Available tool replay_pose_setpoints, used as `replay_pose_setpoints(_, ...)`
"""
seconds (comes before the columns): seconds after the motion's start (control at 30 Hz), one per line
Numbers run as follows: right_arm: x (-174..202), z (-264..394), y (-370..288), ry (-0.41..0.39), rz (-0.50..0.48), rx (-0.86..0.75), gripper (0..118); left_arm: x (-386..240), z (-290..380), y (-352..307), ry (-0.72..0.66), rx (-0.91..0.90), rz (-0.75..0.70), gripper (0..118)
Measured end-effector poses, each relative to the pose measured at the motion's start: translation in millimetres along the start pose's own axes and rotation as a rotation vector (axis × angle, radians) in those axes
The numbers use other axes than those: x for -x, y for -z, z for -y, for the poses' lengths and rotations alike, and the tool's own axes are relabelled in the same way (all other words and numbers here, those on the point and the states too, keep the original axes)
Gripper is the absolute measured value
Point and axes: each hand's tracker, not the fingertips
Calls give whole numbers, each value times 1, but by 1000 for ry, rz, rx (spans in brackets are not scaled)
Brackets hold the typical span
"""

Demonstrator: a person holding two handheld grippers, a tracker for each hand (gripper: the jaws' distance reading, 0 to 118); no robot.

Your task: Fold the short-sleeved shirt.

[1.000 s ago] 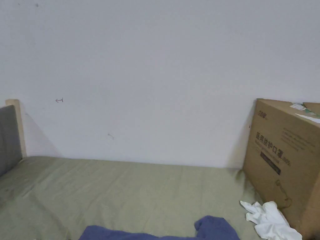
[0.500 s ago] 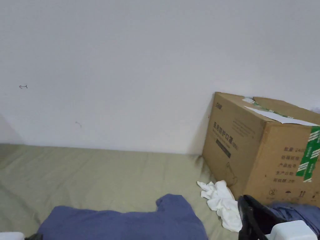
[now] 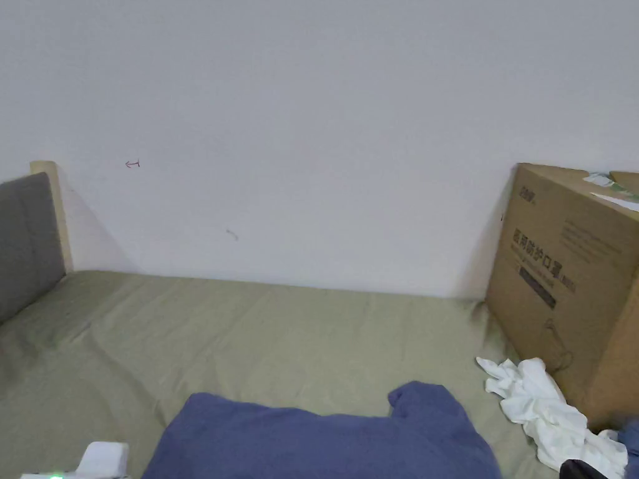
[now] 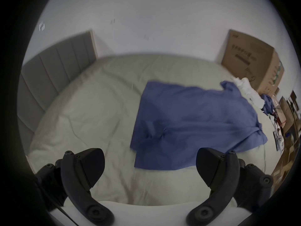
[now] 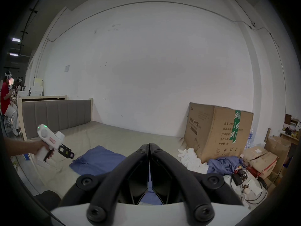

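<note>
A blue short-sleeved shirt lies spread flat on the bed's olive sheet, one sleeve bunched toward the box. In the left gripper view the shirt sits ahead and to the right of my left gripper, which hovers open with nothing between its jaws. The right gripper view shows the left gripper held by a hand just left of the shirt. My right gripper is shut on nothing, above the shirt's near edge.
A big cardboard box stands on the bed at the right, a crumpled white cloth at its foot. A grey headboard bounds the left. More blue cloth, cables and boxes lie right. A person in red sits far left.
The head camera swung right, then back left and slightly down. The right gripper seen at lower right half a second ago has nearly left that view. The shirt lies as before.
</note>
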Motion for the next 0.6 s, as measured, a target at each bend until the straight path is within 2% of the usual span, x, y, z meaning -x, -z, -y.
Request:
replay_pose_setpoints(0.07, -4, 7, 6, 22, -15, 26, 0, 3, 0, 33, -44, 88, 2, 114)
replay_pose_setpoints(0.2, -13, 18, 13, 58, 4, 84, 0, -6, 1, 75, -8, 144, -52, 109)
replay_pose_setpoints(0.23, -16, 21, 14, 76, -3, 96, 0, -6, 2, 89, -14, 181, -60, 101)
replay_pose_setpoints(0.3, -19, 26, 18, 80, 7, 111, 2, -6, 8, 107, -48, 229, -53, 74)
replay_pose_setpoints(0.37, -23, 28, 23, 76, 13, 126, 14, -8, 16, 112, -70, 270, -39, 69)
replay_pose_setpoints(0.4, -26, 28, 23, 97, 7, 136, 19, -10, 19, 104, -85, 216, -62, 64)
replay_pose_setpoints(0.43, -33, 28, 24, 170, -13, 152, 20, -13, 19, 102, -65, 207, -74, 42)
replay_pose_setpoints(0.47, -39, 28, 26, 209, -28, 157, 20, -16, 19, 100, -40, 208, -67, 42)
replay_pose_setpoints(0.5, -43, 26, 26, 219, -23, 146, 20, -17, 19, 98, -4, 196, -59, 34)
replay_pose_setpoints(0.53, -45, 24, 24, 206, -6, 137, 23, -18, 17, 95, 7, 172, -41, 8)
replay_pose_setpoints(0.57, -48, 22, 26, 196, 8, 132, 34, -17, 16, 93, -8, 170, -22, 1)
replay_pose_setpoints(0.6, -52, 22, 31, 187, 13, 143, 55, -18, 13, 92, -39, 183, -20, 1)
